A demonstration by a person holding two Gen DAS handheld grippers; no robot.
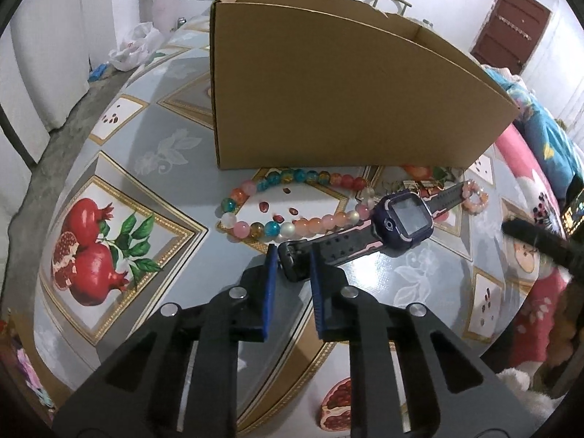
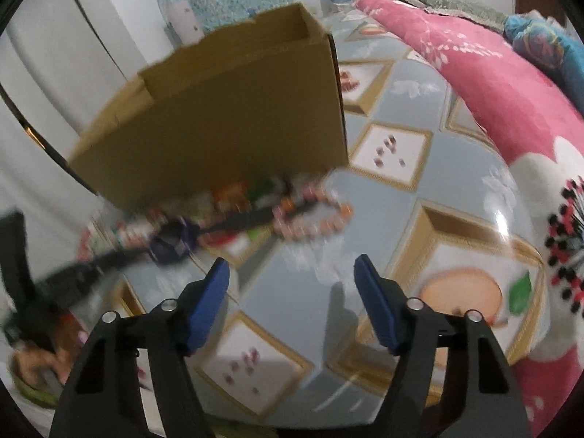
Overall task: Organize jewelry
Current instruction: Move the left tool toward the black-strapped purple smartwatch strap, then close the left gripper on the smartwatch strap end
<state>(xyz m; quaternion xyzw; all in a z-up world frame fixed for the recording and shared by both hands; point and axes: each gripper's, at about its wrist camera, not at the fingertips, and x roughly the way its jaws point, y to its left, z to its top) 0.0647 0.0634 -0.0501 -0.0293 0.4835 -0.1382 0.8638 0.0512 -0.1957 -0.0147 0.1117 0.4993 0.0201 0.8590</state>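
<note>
A purple smartwatch [image 1: 403, 221] with a black and pink strap lies on the patterned table. My left gripper [image 1: 292, 257] is shut on the near end of its strap. A large multicoloured bead bracelet [image 1: 292, 204] lies just beyond, and a small pink bead bracelet [image 1: 474, 197] lies at the strap's far end. A brown cardboard box [image 1: 328, 91] stands behind them. In the blurred right wrist view, my right gripper [image 2: 292, 273] is open and empty above the table, short of the watch [image 2: 171, 244] and the pink bracelet [image 2: 314, 215].
Small gold earrings [image 1: 412, 184] lie by the box's base. A pink floral blanket [image 2: 492, 91] lies along the table's right side. A white crumpled bag [image 1: 135, 45] sits at the far left. The tablecloth [image 1: 164, 146] shows pomegranate prints.
</note>
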